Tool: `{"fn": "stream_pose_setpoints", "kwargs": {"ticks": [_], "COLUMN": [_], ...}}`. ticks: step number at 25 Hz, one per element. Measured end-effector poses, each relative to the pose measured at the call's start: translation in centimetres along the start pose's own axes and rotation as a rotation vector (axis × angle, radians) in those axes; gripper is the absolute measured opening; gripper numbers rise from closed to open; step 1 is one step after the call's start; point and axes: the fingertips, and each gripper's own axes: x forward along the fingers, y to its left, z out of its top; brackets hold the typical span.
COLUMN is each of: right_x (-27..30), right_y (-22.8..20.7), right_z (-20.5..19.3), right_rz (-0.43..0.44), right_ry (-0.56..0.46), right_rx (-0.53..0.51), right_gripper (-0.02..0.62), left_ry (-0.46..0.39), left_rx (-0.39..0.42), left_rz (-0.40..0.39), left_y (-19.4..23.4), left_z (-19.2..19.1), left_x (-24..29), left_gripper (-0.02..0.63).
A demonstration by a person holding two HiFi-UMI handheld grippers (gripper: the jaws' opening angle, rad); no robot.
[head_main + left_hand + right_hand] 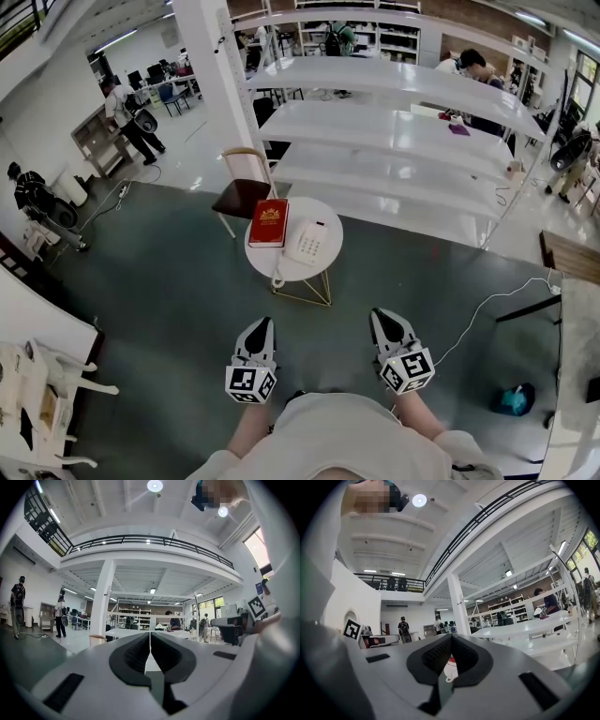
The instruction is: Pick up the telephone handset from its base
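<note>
A white telephone (307,242) sits on a small round white table (323,264), with its handset resting on the base and its cord hanging over the near edge. A red book (269,223) lies to the phone's left. My left gripper (265,322) and right gripper (379,314) are held level and side by side, well short of the table, both shut and empty. In the left gripper view the jaws (150,634) meet at their tips. Those in the right gripper view (451,637) also meet, and the telephone (450,670) shows small in the slit below them.
A wooden chair (246,192) stands behind the table. Long white shelves (394,141) run across the back. A white cable (487,305) trails over the dark floor at right, near a blue object (514,400). White furniture (37,394) stands at left. People stand far off.
</note>
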Motion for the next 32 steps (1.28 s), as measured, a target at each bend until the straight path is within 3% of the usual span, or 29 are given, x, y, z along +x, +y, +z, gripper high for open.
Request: {"fn": "stream_pose_setpoints", "kwargs": {"ticks": [12,18,24,32], "right_x": [0.3,1.8,5.4,13.6], "right_y": [-1.1,-1.3,-2.1,-5.2], "right_z": [-0.2,-0.1,0.3,0.3], "right_rz": [-0.002,0.031,0.062,0.014], "right_ry": [-0.001,-0.018,-0.039,-0.028], "right_rx": [0.0,0.0,0.012,0.022], "right_gripper": [0.009,0.009,0.009,0.008], "left_ry": [-0.013,-0.073,-0.111,-0.09], "left_rx": [-0.019,0.01,-0.023,-0.056], "left_rz": [-0.015,0.041,0.002,-0.018], "left_y": [-0.4,1.4,3.4,9.0], "left_z": [-0.4,0.6,0.9,0.0], "left_x": [1.0,1.8,5.1,12.7], "left_gripper": [0.021,0.021,0.021,0.021]}}
